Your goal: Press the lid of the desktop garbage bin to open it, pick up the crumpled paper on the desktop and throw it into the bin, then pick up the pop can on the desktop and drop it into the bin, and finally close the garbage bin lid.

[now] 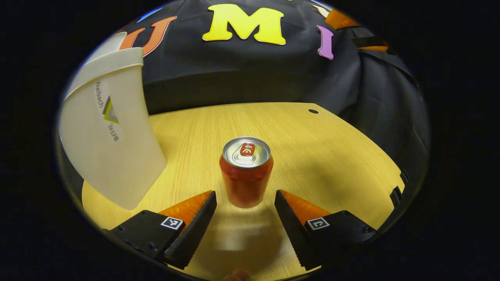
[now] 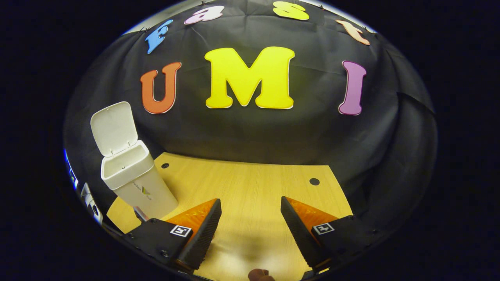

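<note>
red aluminium pop can [image 1: 246,171] stands upright on the wooden tabletop [image 1: 312,156], its pull tab facing up. using the can as the landmark: the left tool [image 1: 245,199] sits just in front of it, fingers spread wide apart, one to each side of the can's base, neither touching it. beyond the can and to its left, in the left gripper view, rises the white wall of the desktop garbage bin [image 1: 113,156], near the can but not against it.

in the right gripper view the bin [image 2: 136,179] stands at the far left corner of the tabletop [image 2: 254,187], its lid [image 2: 114,128] tipped up and open. i cannot see into the bin from here, and no crumpled paper lies on the wood that shows, so i judge the paper step is likely done and the can step is in hand. the right tool [image 2: 250,214] hangs open over bare wood, gripping nothing, well apart from the bin.

the next move, as i judge it, calls for the left tool to ease forward until the can's body lies between the fingers, then close squarely on its sides. a thin can may slip or tip if pinched low or off-centre. after that comes a lift and a carry left to the bin's open mouth.
</note>
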Tool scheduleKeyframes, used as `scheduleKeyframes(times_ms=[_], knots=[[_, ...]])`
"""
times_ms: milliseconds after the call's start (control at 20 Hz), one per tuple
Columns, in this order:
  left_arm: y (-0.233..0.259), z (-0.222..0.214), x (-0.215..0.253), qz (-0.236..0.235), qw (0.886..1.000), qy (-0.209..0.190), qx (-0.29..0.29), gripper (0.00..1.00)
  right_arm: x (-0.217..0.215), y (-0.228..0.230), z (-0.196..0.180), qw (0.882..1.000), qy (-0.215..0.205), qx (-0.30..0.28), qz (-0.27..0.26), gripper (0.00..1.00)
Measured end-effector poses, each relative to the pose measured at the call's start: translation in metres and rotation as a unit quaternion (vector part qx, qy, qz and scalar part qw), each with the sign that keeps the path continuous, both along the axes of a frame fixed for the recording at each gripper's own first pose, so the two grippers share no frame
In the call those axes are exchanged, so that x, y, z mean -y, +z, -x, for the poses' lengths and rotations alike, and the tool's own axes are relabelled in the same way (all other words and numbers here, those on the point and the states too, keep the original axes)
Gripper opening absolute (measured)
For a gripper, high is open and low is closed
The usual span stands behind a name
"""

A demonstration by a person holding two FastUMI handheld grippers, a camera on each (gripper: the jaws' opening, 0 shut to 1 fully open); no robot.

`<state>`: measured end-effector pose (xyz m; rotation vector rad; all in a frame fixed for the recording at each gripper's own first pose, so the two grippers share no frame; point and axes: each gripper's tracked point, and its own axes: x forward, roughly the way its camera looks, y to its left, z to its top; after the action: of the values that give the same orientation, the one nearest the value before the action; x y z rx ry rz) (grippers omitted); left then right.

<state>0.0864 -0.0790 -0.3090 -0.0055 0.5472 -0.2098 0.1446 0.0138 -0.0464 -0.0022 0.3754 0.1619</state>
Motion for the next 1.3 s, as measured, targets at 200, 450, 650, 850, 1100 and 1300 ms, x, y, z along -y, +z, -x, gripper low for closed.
scheduleKeyframes(times_ms=[200, 450, 650, 850, 1100, 1300], knots=[[-0.008, -0.023, 0.002, -0.007, 1.0, 0.004, 0.005, 0.99, 0.008, -0.009, 0.005, 1.0, 0.004, -0.004, 0.018, 0.96], [-0.011, -0.035, 0.001, -0.005, 1.0, 0.003, 0.014, 0.99, 0.012, -0.03, 0.008, 0.999, 0.003, -0.034, 0.015, 0.96], [-0.011, -0.033, 0.0, 0.004, 1.0, -0.003, 0.012, 0.96, 0.013, -0.039, 0.01, 0.999, 0.006, -0.044, 0.013, 0.96], [-0.012, -0.033, 0.001, -0.004, 1.0, -0.007, 0.013, 0.87, 0.01, -0.051, 0.018, 0.998, 0.004, -0.063, 0.0, 0.96], [0.004, -0.032, -0.003, -0.006, 1.0, -0.005, 0.023, 0.86, 0.01, -0.05, 0.029, 0.998, 0.016, -0.059, 0.012, 0.93], [0.033, -0.016, -0.007, -0.013, 1.0, 0.003, 0.024, 0.86, 0.012, -0.04, 0.033, 0.999, 0.019, -0.049, -0.001, 0.93]])
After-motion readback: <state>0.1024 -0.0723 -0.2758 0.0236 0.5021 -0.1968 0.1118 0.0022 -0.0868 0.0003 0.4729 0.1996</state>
